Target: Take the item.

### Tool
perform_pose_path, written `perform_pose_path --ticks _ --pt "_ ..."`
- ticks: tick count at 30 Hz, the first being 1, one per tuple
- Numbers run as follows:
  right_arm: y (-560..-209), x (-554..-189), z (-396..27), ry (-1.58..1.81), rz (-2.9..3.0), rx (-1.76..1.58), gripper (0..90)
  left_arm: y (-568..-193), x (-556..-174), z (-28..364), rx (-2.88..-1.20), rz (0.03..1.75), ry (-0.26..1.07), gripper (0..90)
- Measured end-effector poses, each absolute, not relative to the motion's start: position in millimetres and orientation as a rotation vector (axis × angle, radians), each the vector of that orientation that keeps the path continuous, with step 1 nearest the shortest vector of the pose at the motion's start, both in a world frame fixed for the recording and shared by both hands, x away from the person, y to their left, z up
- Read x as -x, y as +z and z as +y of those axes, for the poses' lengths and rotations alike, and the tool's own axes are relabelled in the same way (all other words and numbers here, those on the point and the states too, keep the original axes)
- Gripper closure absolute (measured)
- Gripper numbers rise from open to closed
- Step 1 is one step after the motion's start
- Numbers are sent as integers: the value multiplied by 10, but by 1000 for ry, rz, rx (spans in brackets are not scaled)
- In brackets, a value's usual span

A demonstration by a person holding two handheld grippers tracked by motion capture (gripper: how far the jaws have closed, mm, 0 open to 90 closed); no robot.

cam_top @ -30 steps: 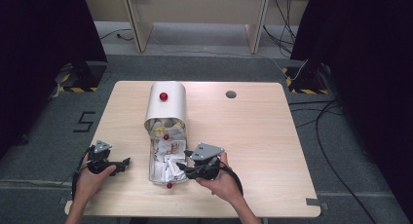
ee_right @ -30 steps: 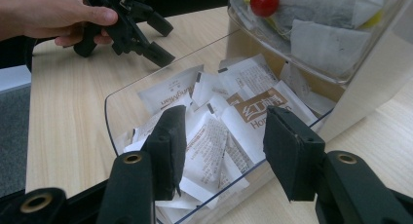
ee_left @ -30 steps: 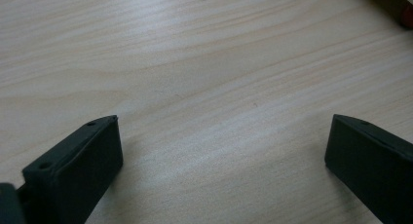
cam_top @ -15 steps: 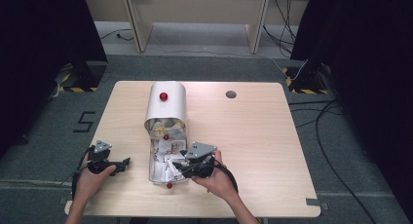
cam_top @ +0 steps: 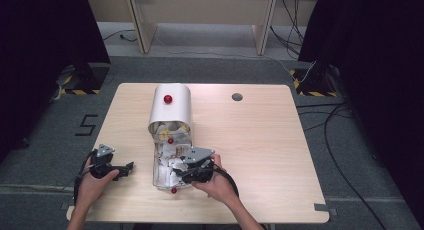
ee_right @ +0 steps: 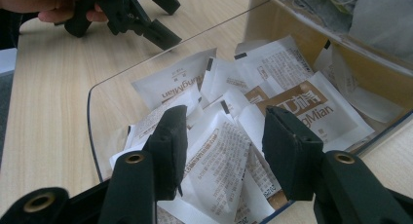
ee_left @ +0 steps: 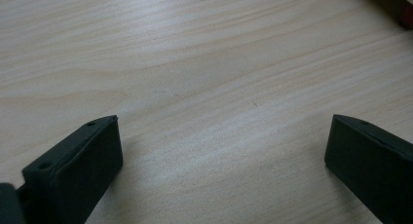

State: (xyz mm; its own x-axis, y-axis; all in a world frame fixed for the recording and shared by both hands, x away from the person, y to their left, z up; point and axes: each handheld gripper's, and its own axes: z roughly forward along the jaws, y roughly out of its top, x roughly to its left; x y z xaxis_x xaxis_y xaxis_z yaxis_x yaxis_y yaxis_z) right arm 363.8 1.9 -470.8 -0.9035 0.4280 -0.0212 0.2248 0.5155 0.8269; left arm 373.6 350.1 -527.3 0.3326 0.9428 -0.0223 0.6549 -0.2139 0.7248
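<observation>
A white bin (cam_top: 176, 110) with a red knob (cam_top: 168, 98) lies on its side on the wooden table (cam_top: 260, 140). Its mouth faces me, and white and brown sachets (cam_top: 167, 157) spill from it onto a clear tray (cam_top: 156, 176). My right gripper (cam_top: 176, 176) is open over this pile. In the right gripper view its jaws (ee_right: 224, 117) straddle a white printed sachet (ee_right: 219, 156) without closing on it. My left gripper (cam_top: 130, 166) rests left of the tray, open. Bare wood lies between its jaws (ee_left: 225, 119).
A small red ball (cam_top: 174, 190) sits at the tray's near edge and another (cam_top: 170, 140) at the bin's mouth. A round cable hole (cam_top: 237, 96) is at the table's back right. The left gripper (ee_right: 146, 19) shows beyond the tray in the right gripper view.
My right gripper has moved left and down onto the sachet pile. The left gripper has stayed where it was.
</observation>
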Motion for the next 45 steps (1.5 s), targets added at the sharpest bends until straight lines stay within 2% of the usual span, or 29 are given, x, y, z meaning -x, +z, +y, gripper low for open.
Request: perform_pose_path --ticks 7,13,14,15,16,22,23,26,45 --pt "-4731 -3649 35 1316 2533 -559 534 -5273 -3737 3503 -1957 1398 575 0" --pt "-4759 -3628 67 1284 2560 -545 597 -5273 -3737 3502 -1957 1398 575 0" --pt "-4762 -3632 58 1281 2555 -547 635 -5273 -3737 3502 -1957 1398 575 0" --pt "-4762 -3632 58 1281 2555 -547 635 -5273 -3737 3502 -1957 1398 575 0" --pt "-4757 -3633 44 1283 2552 -560 682 -5273 -3737 3502 -1957 1398 575 0" --pt "-4758 -3629 33 1265 2551 -541 753 -5273 -3737 3502 -1957 1398 575 0" --pt "-4764 -3619 36 1269 2551 -535 795 -5273 -3737 3502 -1957 1398 575 0" --pt "-4741 -3593 40 1265 2539 -511 840 -5273 -3737 3502 -1957 1398 575 0" --pt "-4484 -3546 -98 1401 2436 -493 874 -5273 -3737 3502 -1957 1399 575 0"
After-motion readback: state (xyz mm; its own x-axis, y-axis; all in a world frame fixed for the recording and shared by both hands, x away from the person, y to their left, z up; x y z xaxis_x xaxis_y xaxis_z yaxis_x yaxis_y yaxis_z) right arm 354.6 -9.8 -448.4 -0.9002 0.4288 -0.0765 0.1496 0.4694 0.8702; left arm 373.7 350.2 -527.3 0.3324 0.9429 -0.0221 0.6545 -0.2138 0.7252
